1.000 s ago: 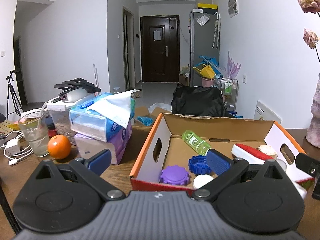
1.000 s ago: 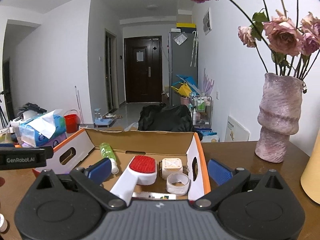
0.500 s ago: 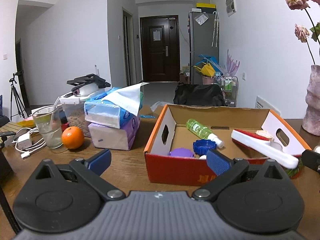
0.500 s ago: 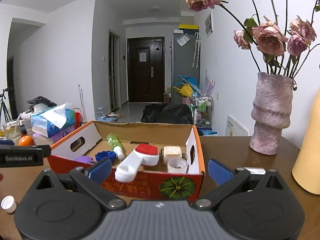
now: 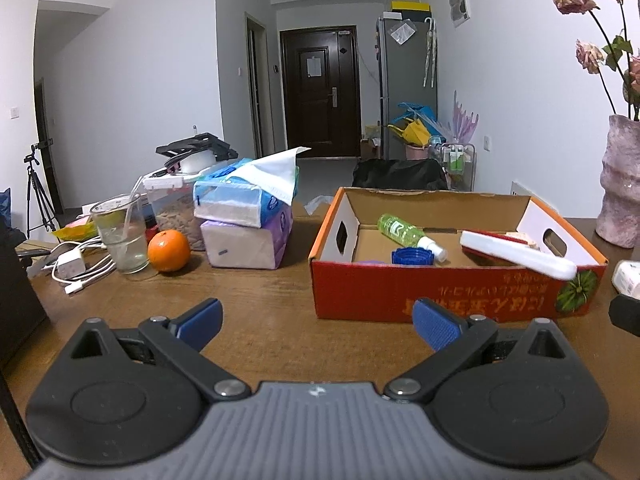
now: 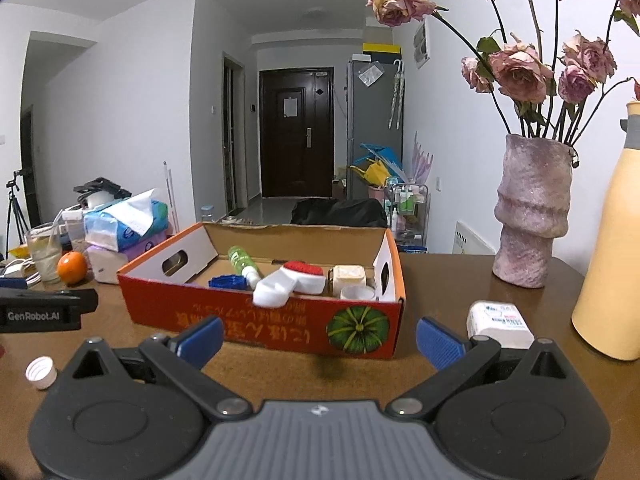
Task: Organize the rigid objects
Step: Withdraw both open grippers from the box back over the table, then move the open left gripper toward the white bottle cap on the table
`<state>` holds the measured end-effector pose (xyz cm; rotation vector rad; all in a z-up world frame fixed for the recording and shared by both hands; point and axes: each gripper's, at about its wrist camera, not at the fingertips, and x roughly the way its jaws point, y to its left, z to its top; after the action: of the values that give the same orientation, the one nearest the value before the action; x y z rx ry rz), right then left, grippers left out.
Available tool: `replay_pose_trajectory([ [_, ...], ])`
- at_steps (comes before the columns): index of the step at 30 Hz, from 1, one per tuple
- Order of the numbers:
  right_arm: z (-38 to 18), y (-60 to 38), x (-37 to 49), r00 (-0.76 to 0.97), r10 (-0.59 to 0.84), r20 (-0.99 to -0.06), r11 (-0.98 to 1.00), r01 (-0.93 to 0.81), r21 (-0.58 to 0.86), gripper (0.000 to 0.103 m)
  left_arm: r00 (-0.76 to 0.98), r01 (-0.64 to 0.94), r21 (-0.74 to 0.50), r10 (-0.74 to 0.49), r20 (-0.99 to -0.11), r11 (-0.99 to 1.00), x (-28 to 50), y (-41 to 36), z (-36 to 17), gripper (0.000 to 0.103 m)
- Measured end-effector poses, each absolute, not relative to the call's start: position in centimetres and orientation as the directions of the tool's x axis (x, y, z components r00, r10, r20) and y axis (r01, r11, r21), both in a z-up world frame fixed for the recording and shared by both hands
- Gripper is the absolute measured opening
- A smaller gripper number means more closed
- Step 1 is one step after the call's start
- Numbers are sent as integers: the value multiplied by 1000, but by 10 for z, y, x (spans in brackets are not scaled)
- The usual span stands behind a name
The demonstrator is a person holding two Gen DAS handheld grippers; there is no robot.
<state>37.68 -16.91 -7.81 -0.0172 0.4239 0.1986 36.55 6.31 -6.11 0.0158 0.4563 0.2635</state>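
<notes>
The left gripper (image 5: 316,322) is wide open and holds nothing. It hangs low over the brown table (image 5: 256,312), near the front edge. The right gripper (image 6: 320,340) is wide open too, with nothing in it, also by the front edge.

Just past both grippers sits a red cardboard box (image 6: 280,326) in the middle of the table. Inside it lie a green bottle (image 6: 242,260), a blue cap (image 6: 226,282), a white brush with a red pad (image 6: 290,282), a small cream cube (image 6: 350,276) and a white ring (image 6: 358,292). The brush handle rests on the box's front wall.

A small white box (image 6: 500,322) lies on the table just beside the right gripper's right finger. A white bottle cap (image 6: 40,372) lies near the front left edge.

Toward the left edge are an orange (image 5: 169,250), a glass (image 5: 122,240) and stacked tissue packs (image 5: 248,224). At the right edge stand a pink vase (image 6: 530,216) with roses and a yellow bottle (image 6: 612,264).
</notes>
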Motion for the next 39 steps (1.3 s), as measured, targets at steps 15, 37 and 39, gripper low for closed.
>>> replay_pose_trajectory([
  [15, -86, -173, 338, 886, 181, -426, 982, -189, 24, 103, 852, -258, 67, 259, -455, 964, 321, 67, -67, 103],
  [37, -101, -184, 310, 885, 123, -448, 992, -123, 30, 103, 780, -289, 16, 245, -575, 957, 295, 114, -101, 103],
  [39, -102, -185, 310, 886, 116, -449, 993, -114, 32, 103, 770, -289, 22, 246, -589, 957, 300, 116, -106, 103],
])
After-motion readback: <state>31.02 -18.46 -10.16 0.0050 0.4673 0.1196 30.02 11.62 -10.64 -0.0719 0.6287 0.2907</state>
